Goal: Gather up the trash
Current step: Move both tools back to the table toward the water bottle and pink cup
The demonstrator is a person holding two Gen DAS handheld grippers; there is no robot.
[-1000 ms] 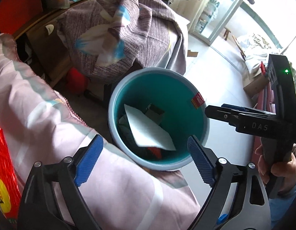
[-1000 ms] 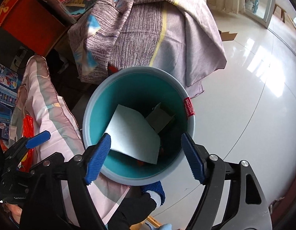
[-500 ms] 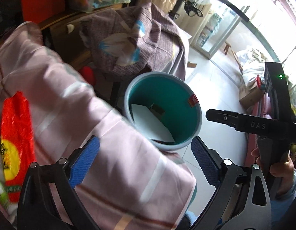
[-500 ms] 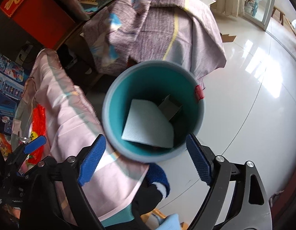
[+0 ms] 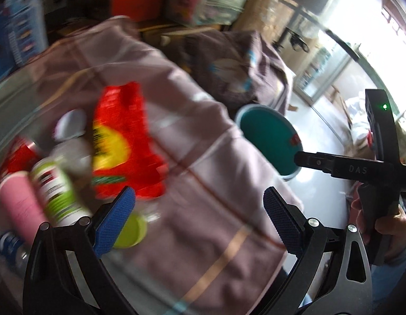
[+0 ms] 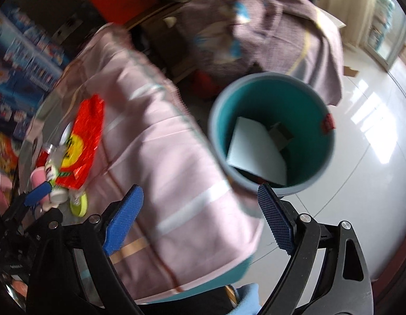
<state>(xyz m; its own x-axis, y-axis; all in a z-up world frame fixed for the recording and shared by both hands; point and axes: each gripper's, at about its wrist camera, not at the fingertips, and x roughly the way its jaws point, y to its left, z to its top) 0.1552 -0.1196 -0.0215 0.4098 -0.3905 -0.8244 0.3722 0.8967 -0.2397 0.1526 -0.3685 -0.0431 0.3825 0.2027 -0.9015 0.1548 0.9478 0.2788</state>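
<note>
A teal bin (image 6: 281,99) stands on the floor by the table, with a white sheet (image 6: 255,152) and dark scraps inside. In the left wrist view the bin (image 5: 266,141) lies at mid right. On the pink-clothed table (image 5: 216,210) lies blurred trash: a red snack bag (image 5: 124,141), a green-and-white bottle (image 5: 58,186), a pink cup (image 5: 21,204), a lime lid (image 5: 133,231). My left gripper (image 5: 197,194) hangs open above the cloth just right of that pile. My right gripper (image 6: 200,189) is open over the table edge beside the bin, nothing between its fingers.
Furniture draped in purple cloth (image 6: 281,26) stands behind the bin. Glossy white floor (image 6: 373,157) spreads to the right. Colourful boxes (image 6: 19,65) are stacked at the left. A person's hand (image 5: 392,225) holds the right gripper's handle (image 5: 347,168).
Both grippers have swung left and up, away from over the bin toward the table. The trash pile has come into the left view; the bin has slid right. Both jaws stand slightly wider.
</note>
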